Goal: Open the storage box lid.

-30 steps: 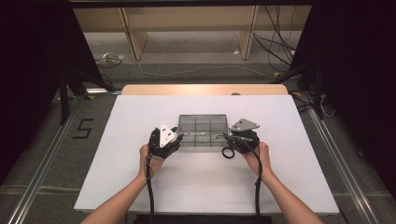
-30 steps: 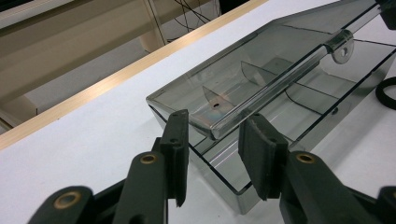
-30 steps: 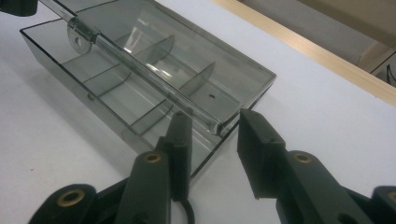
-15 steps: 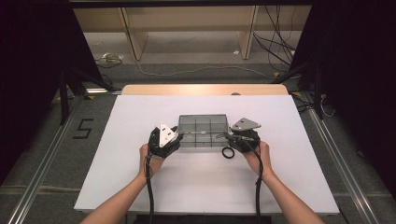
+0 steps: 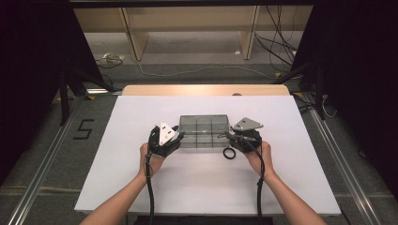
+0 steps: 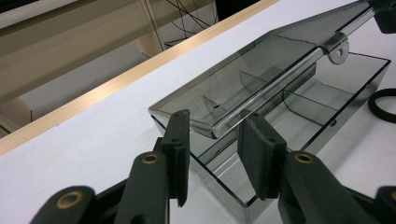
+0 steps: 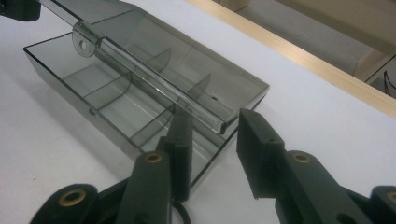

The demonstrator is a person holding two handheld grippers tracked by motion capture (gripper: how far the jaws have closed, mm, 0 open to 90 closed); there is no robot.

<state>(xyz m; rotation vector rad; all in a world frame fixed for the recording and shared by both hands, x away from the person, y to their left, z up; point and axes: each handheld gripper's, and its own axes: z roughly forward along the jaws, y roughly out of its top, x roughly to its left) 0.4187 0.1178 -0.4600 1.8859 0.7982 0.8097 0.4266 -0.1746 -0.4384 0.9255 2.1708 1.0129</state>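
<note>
A smoky clear compartment box (image 5: pixel 204 127) lies in the middle of the white table, its lid (image 6: pixel 261 70) raised part way above the tray. My left gripper (image 5: pixel 178 136) is at the box's left end and my right gripper (image 5: pixel 229 136) at its right end. In the left gripper view the jaws (image 6: pixel 215 135) stand apart astride the lid's near corner, with a gap beside the rolled rim. In the right gripper view the jaws (image 7: pixel 214 133) straddle the lid's other corner (image 7: pixel 224 127) the same way. Whether a pad touches the lid I cannot tell.
A black ring (image 5: pixel 229 153) lies on the table (image 5: pixel 141 187) just in front of the right gripper, and it shows at the right edge of the left gripper view (image 6: pixel 384 105). A wooden strip (image 5: pixel 202 90) borders the far edge. Cables lie on the floor beyond.
</note>
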